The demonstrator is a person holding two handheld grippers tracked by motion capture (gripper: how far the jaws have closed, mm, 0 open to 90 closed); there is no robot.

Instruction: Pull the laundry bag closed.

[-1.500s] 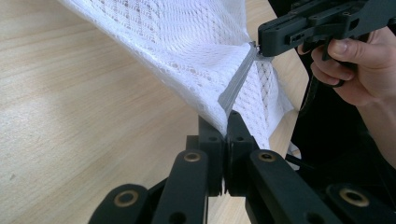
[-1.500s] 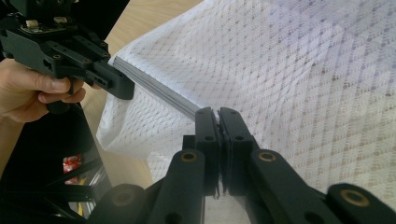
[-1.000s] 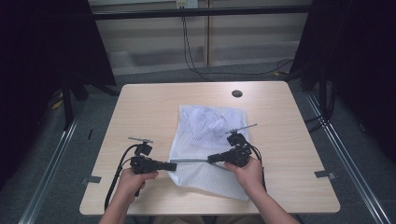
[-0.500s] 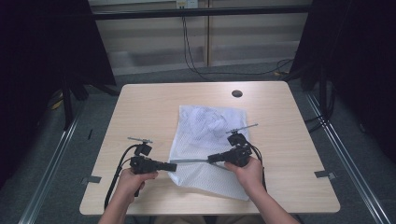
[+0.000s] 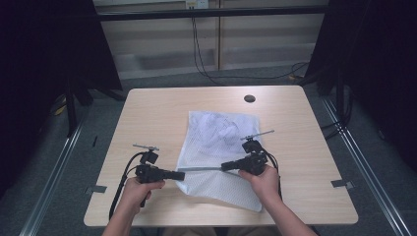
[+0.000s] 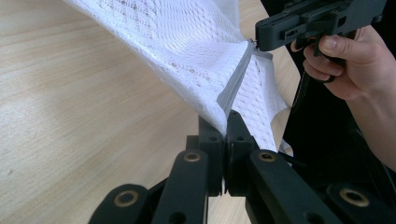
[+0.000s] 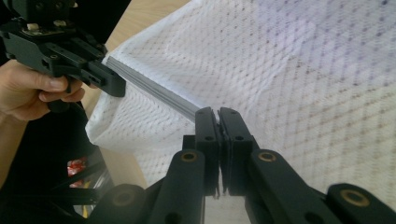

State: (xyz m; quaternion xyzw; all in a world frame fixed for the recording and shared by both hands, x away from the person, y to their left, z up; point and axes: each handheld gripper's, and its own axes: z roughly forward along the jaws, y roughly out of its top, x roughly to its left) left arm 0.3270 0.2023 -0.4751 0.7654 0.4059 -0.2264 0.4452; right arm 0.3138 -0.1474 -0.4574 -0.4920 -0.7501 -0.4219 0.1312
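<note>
A white mesh zip bag (image 5: 220,140) lies on the wooden table (image 5: 152,115), its near part lifted. A grey zipper (image 5: 202,169) is stretched taut between the two grippers. My left gripper (image 5: 182,174) is shut on the bag's edge at the zipper's left end. In the left gripper view its jaws (image 6: 226,119) pinch the mesh where the zipper (image 6: 235,84) runs up to the right gripper (image 6: 261,42). My right gripper (image 5: 224,166) is shut on the zipper's other end, and in the right gripper view its tips (image 7: 218,112) close on the zipper (image 7: 154,89), with the left gripper (image 7: 114,86) at the far end.
A dark round grommet (image 5: 249,98) sits in the table's far edge area. Metal rails (image 5: 361,157) run along the floor on both sides, and cables (image 5: 206,64) hang behind the table. Bare wood lies left and right of the bag.
</note>
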